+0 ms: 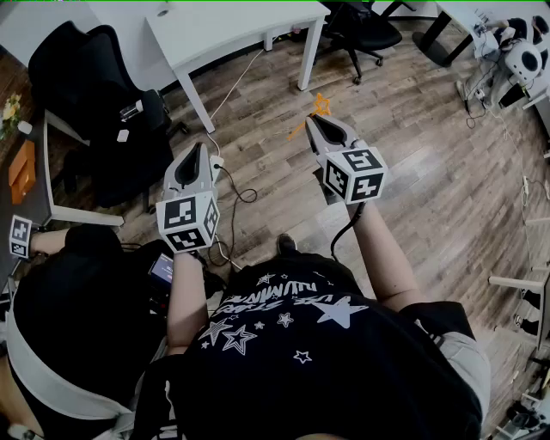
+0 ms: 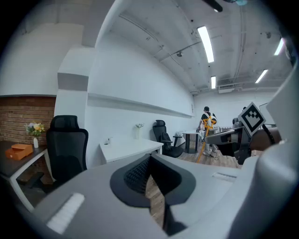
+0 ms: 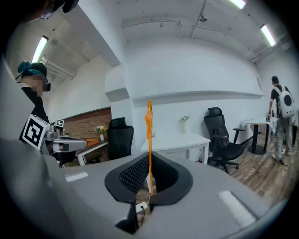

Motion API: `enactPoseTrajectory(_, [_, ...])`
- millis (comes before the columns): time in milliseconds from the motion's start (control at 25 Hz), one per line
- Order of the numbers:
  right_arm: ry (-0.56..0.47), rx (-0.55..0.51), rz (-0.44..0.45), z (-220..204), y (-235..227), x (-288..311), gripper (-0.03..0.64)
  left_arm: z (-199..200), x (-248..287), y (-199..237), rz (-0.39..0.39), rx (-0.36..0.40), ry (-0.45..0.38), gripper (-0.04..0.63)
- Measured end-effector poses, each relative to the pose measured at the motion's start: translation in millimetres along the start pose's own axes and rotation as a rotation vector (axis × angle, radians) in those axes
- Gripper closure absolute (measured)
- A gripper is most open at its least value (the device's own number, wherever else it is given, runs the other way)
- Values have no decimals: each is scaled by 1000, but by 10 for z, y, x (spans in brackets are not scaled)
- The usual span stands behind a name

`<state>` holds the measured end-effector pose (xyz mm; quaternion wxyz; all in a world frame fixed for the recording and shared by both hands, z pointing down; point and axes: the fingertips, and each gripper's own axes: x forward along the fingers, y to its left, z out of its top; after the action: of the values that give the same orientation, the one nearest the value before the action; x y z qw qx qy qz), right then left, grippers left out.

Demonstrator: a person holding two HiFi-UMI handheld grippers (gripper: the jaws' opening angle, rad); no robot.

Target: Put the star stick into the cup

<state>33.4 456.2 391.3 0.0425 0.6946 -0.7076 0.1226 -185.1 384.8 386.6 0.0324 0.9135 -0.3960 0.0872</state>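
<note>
My right gripper (image 1: pixel 320 121) is shut on the thin orange star stick (image 1: pixel 319 106). In the right gripper view the star stick (image 3: pixel 149 135) stands upright out of the shut jaws of the right gripper (image 3: pixel 150 161), star end up. Beside it at the left, my left gripper (image 1: pixel 198 149) is held over the wooden floor, its jaws together with nothing between them. From the left gripper view, the left gripper (image 2: pixel 150 161) points at the room, and the right gripper (image 2: pixel 232 135) with the star stick (image 2: pixel 208 125) shows at the right. No cup is in view.
A white table (image 1: pixel 232 30) stands ahead with a black office chair (image 1: pixel 112 107) to its left and another chair (image 1: pixel 361 26) behind it. A cable (image 1: pixel 234 186) lies on the floor. A dark desk (image 1: pixel 19 176) with an orange box is at far left. A person (image 3: pixel 282 116) stands far off.
</note>
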Motion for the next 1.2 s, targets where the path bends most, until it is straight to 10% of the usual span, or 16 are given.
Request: enactPoseTrajectory(1200, [-14,23,88,119,-711,1029,583,21,1246,229,43,11,16,592])
